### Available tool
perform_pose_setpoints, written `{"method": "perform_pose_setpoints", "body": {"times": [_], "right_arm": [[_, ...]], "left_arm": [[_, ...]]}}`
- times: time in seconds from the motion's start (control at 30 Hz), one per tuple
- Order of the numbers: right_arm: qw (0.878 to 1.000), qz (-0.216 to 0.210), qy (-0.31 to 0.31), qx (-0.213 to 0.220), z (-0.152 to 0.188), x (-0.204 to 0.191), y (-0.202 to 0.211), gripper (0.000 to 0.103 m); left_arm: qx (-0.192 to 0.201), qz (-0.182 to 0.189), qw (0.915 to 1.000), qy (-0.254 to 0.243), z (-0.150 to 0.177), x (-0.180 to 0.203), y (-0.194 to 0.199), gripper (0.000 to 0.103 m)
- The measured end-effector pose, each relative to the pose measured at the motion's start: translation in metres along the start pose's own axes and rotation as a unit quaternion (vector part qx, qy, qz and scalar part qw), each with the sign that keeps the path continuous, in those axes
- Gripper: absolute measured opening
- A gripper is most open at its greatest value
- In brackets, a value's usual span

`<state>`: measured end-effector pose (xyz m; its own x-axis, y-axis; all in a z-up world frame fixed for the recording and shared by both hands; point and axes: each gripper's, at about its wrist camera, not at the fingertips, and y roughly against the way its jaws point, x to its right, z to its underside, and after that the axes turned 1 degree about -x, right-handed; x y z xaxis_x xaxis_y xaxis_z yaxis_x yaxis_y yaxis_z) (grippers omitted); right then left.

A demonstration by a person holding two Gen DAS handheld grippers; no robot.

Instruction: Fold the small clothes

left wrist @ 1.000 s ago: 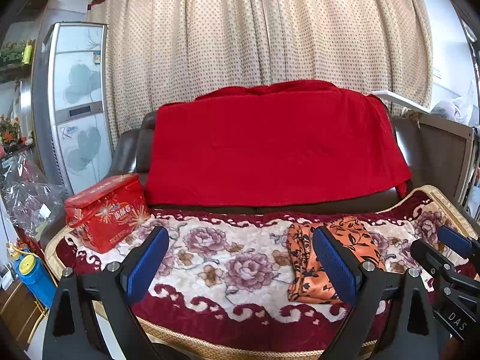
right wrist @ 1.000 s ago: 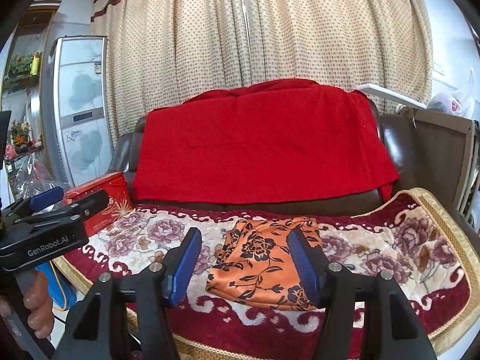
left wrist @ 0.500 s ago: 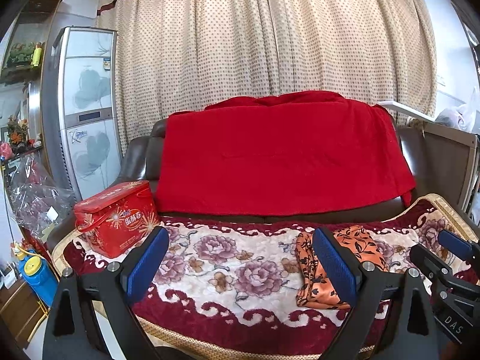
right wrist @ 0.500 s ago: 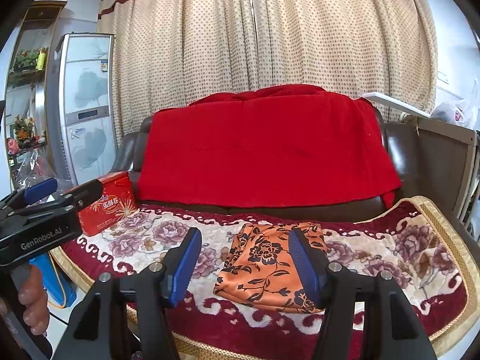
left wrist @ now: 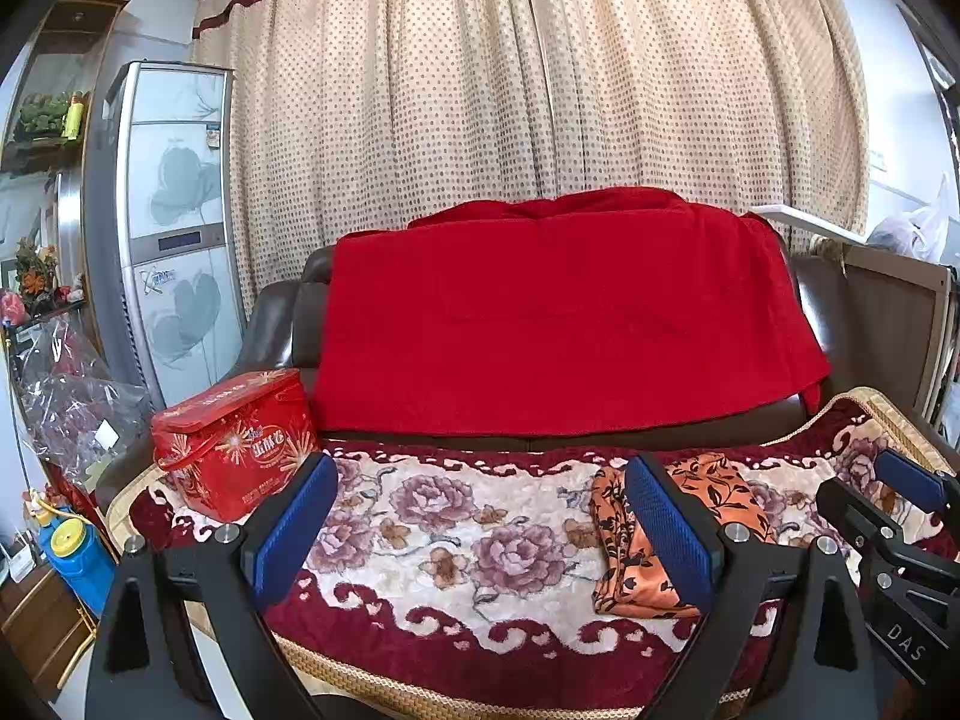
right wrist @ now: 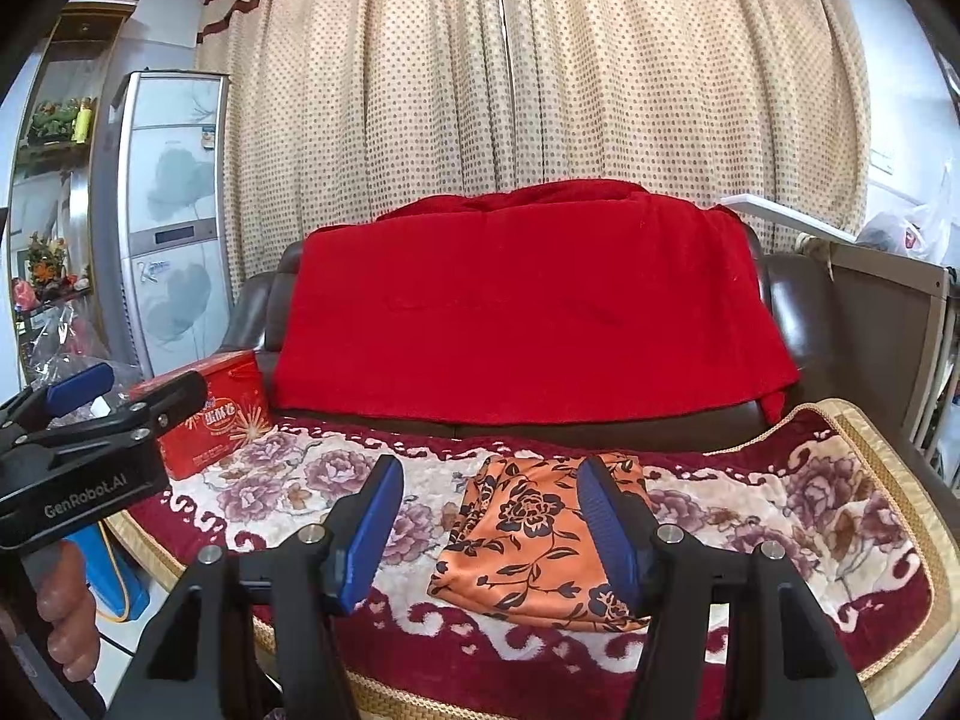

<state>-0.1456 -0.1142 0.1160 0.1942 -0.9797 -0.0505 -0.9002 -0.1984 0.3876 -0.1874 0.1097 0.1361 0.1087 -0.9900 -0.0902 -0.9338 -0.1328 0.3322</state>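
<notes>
The cloth [right wrist: 540,540], orange with black flowers, is laid folded on the sofa's floral blanket [right wrist: 780,510]. Both tongs, left [left wrist: 480,531] and right [right wrist: 489,525], are held open and empty above it. "GenRobot.AI" is read on the left tongs, "DAS" on the right. A red tin [left wrist: 237,441] is set at the left.

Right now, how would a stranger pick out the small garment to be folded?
Find the brown sofa draped with a red blanket. Its seat carries a floral rug, and on that lies the garment. It is the only orange cloth, printed with dark flowers, unlike the red box further left.
</notes>
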Motion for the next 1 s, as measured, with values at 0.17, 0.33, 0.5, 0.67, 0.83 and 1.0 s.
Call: {"method": "perform_pose_setpoints", "body": {"times": [0.17,0.33,0.5,0.67,0.83,1.0], "right_arm": [[1.0,0.003,0.003,0.0,0.001,-0.001,-0.001,0.064],[1.0,0.003,0.003,-0.005,0.003,-0.002,-0.004,0.064],[1.0,0.004,0.003,-0.01,0.006,-0.004,-0.009,0.064],[1.0,0.01,0.007,-0.022,0.006,-0.007,-0.023,0.064],[0.999,0.012,0.001,-0.032,0.005,-0.004,-0.043,0.064],[0.999,0.017,0.001,-0.049,0.002,0.004,-0.075,0.064]], "left_arm": [[0.002,-0.003,1.0,-0.003,0.0,0.0,0.0,0.097],[-0.002,-0.004,1.0,-0.005,0.003,0.001,-0.003,0.097],[-0.009,0.0,0.9999,-0.005,0.007,0.001,-0.009,0.097],[-0.023,0.0,0.9997,-0.004,0.011,0.0,-0.023,0.097],[-0.04,-0.003,0.9992,-0.001,0.013,-0.004,-0.045,0.097],[-0.051,0.004,0.9986,0.01,0.01,-0.007,-0.079,0.097]]}}
